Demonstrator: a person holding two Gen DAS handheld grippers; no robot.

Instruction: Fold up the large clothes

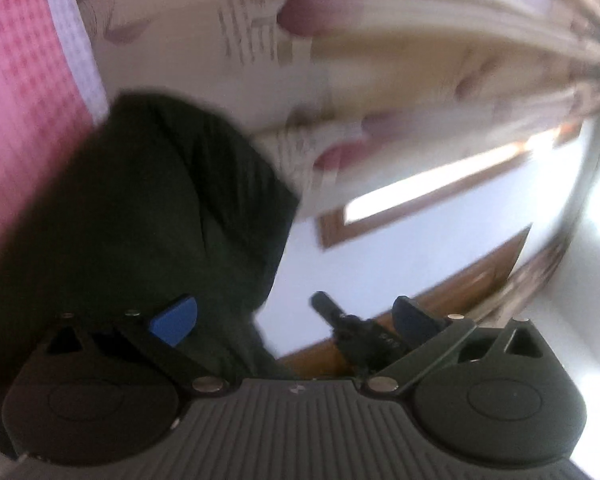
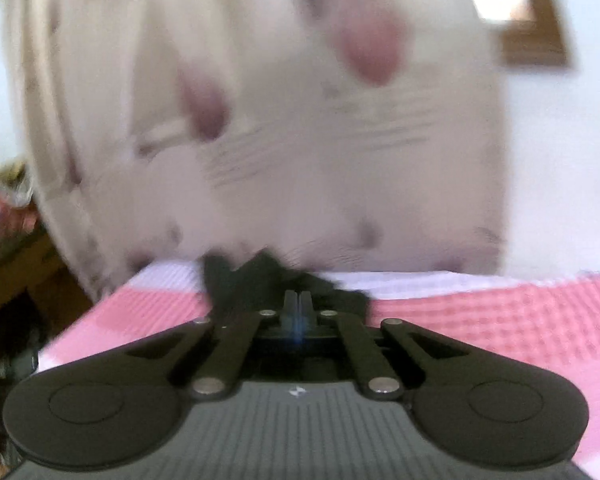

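Left wrist view. The left claw (image 1: 294, 320) is seen released, its blue-tipped fingers (image 1: 174, 320) spread wide with nothing between them. A bulk of dark garment (image 1: 140, 208) is seen just beyond the left finger, bunched and creased, its right edge falling in a curve toward the claw body. Between the fingers a small black part (image 1: 340, 320) is visible; what it is cannot be told. To the left of the garment a pink checked bedspread (image 1: 16, 100) with a white border band (image 1: 76, 48) is shown. Farther off hangs a cream curtain (image 1: 380, 40) printed with mauve petals and grey lettering, blurred by motion. Beyond its lower edge a white wall (image 1: 380, 248) and a brown-framed window (image 1: 432, 184) are seen.

Right wrist view. The right claw (image 2: 299, 304) is seen clenched on a fold of the dark garment (image 2: 260, 276), whose ragged edge rises just past the fingertips. Under and around it the pink checked bedspread (image 2: 480, 320) extends to the right, open and flat, its white border band (image 2: 420, 280) running along the far edge. At the left the bed edge drops to dark wooden furniture (image 2: 16, 280). Beyond the bed the cream curtain (image 2: 280, 140) fills most of the field, heavily blurred, with the white wall (image 2: 560, 160) and the window frame (image 2: 536, 40) to its right.
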